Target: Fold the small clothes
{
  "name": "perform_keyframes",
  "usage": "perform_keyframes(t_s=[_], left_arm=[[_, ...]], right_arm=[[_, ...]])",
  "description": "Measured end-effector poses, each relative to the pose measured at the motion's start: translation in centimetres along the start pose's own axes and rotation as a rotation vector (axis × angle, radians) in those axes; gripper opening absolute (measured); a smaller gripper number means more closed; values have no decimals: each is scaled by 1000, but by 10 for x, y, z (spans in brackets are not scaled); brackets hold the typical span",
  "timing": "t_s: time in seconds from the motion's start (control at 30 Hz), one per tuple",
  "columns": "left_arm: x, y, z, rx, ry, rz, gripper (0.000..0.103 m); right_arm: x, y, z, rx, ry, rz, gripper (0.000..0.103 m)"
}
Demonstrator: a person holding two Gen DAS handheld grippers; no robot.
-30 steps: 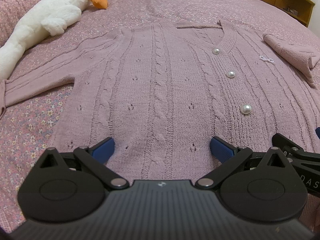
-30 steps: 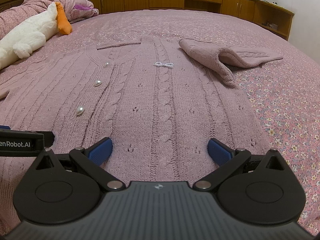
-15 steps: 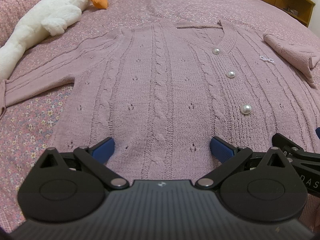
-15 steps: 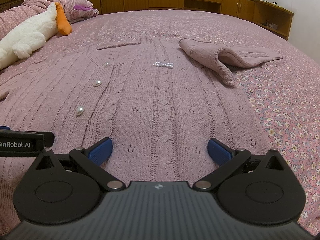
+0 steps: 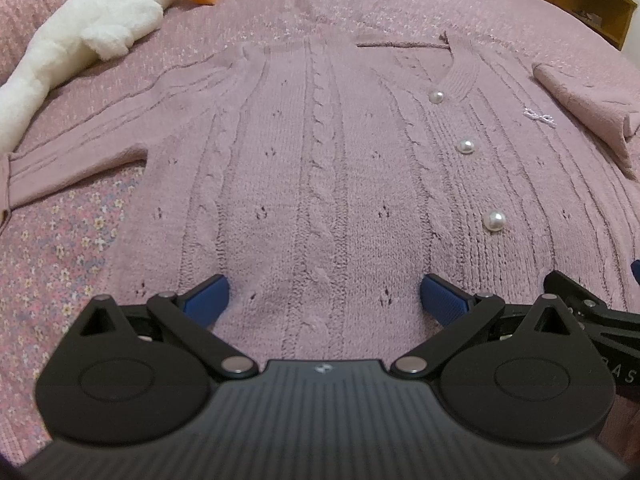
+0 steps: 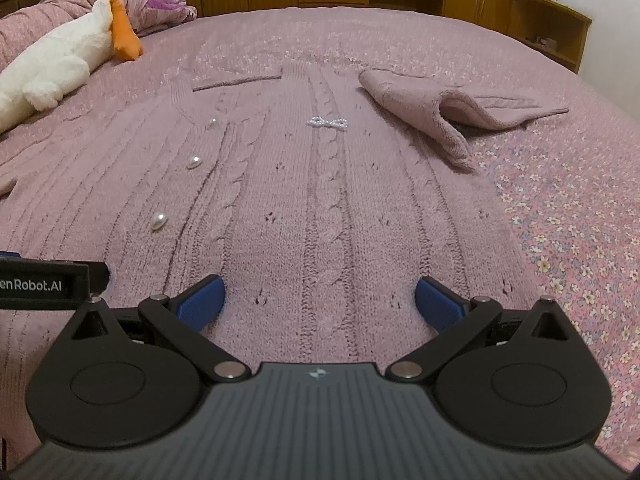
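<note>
Folding this pink cable-knit cardigan [image 5: 320, 168] looks barely begun: it lies face up and flat on the floral bedspread [image 6: 568, 216], with its pearl buttons [image 5: 466, 146] fastened and the hem nearest both cameras. One sleeve [image 6: 452, 116] is already turned in over the chest on the right side, while the other sleeve [image 5: 76, 156] lies spread out toward the plush goose [image 5: 80, 36].

The left gripper [image 5: 324, 296] and right gripper [image 6: 318, 298] sit side by side low over the hem, both with jaws spread wide and nothing between them. Whether the blue pads [image 6: 202, 298] touch the knit cannot be told.

The likely step is a pinch on the hem at two points, then a carry up toward the collar. To do it well:

- Bring the outstretched sleeve in first, or the fold will trap it crooked.
- Catch both layers of knit in each pinch; a loose weave like this stretches if only the top layer is taken.
- Lift both sides evenly so the button band stays straight.
- Keep the pads clear of the small pearl bow [image 6: 327, 123] and the buttons.
</note>
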State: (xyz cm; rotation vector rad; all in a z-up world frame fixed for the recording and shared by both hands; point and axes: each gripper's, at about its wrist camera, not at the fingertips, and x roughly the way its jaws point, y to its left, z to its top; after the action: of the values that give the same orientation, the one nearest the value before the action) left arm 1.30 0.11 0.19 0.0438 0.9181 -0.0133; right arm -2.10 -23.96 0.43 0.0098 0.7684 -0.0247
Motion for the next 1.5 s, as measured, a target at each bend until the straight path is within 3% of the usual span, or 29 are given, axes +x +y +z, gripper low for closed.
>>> perform_keyframes(t_s=[0.8,0.97,1.2,1.5], left_arm=[[-5,-2,-4,9,7,-8,103],[-13,2,-1,-29,2,-38,103],[-25,-1,13,-43,-26,-64,103],[-24,-10,20,-22,-24,-64,103]], right_arm=[[-7,-11,-4,-34,7,85,103],[-12,-26,0,47,11,164,103],[-16,-66,16,255,17,312,103],[-15,-122,47,350,-39,308,103]])
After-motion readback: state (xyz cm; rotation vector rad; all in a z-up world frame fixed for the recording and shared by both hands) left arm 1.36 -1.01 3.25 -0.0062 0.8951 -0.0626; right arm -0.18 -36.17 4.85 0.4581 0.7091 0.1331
